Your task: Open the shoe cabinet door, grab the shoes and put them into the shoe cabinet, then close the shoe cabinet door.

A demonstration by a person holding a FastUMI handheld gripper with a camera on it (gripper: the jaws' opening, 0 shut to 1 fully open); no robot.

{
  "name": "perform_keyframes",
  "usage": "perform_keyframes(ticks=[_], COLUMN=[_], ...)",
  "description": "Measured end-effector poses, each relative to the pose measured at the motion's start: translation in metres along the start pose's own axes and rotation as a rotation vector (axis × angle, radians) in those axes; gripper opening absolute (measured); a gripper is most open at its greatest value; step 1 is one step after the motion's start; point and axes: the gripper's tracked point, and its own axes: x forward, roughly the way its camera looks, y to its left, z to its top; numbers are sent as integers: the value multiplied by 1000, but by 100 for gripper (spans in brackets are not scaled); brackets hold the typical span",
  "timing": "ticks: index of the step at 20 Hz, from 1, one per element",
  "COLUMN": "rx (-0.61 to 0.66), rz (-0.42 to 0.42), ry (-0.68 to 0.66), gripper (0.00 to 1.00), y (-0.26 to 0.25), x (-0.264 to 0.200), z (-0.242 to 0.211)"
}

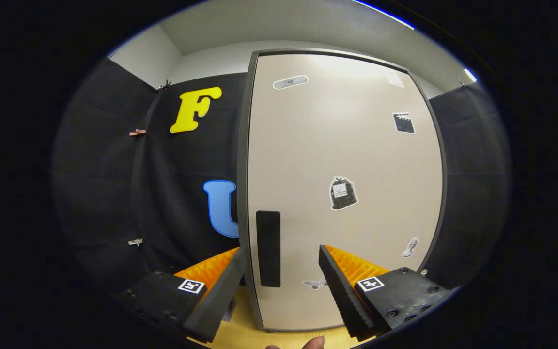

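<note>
The shoe cabinet (342, 194) stands upright just ahead of me, its pale beige door shut and framed in dark grey. A tall black handle (268, 248) runs down the door near its left edge. My gripper (281, 264) is open, and the handle lies in the gap between its fingers, a little beyond the tips. Neither finger touches the handle or the door. Several small stickers dot the door, one of them a black bag shape (342, 193).
Black cloth walls close in on the left (182, 194) and right (472, 184) of the cabinet. The cabinet rests on a light wooden surface (245, 334). A person's fingertip (314, 343) shows below the fingers.
</note>
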Motion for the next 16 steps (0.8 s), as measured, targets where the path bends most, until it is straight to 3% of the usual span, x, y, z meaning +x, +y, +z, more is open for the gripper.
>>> perform_keyframes(ticks=[6, 10, 11, 12, 14, 16], rx=[7, 14, 19, 15, 9, 21], rz=[-17, -48, -51, -50, -57, -40], ry=[37, 49, 51, 34, 27, 41], gripper=[96, 64, 50, 41, 41, 30], y=[13, 12, 9, 11, 10, 9], x=[37, 50, 50, 51, 51, 50], z=[-23, -29, -29, -28, -28, -29])
